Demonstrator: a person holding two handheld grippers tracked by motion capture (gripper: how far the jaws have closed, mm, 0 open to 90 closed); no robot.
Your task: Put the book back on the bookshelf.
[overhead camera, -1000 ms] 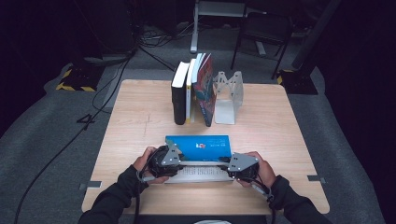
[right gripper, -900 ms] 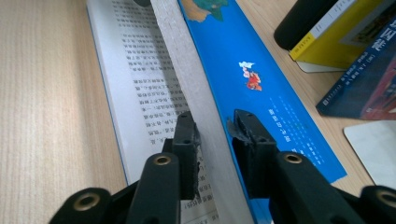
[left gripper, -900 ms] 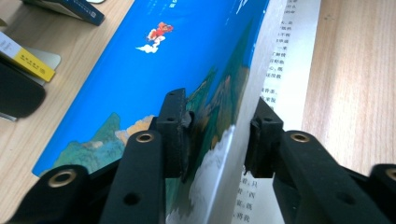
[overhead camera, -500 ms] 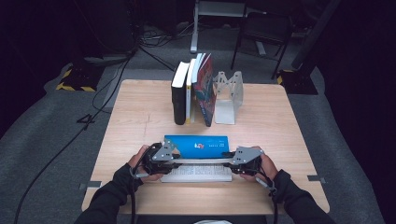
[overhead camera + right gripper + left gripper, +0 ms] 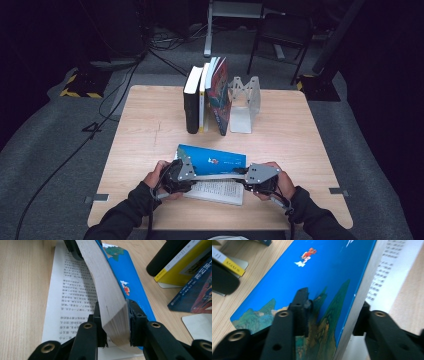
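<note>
Near the bench's [image 5: 150,125] front edge, both the left gripper [image 5: 186,174] and right gripper [image 5: 248,179] have fingers clamped on the blue book's [image 5: 215,159] raised cover and pages.

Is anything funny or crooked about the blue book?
Yes. The blue book is half open: both claws, left and right, pinch its thick block of pages up on edge, and the block bows in a curve between them. One loose printed page lies flat on the table beneath.
</note>
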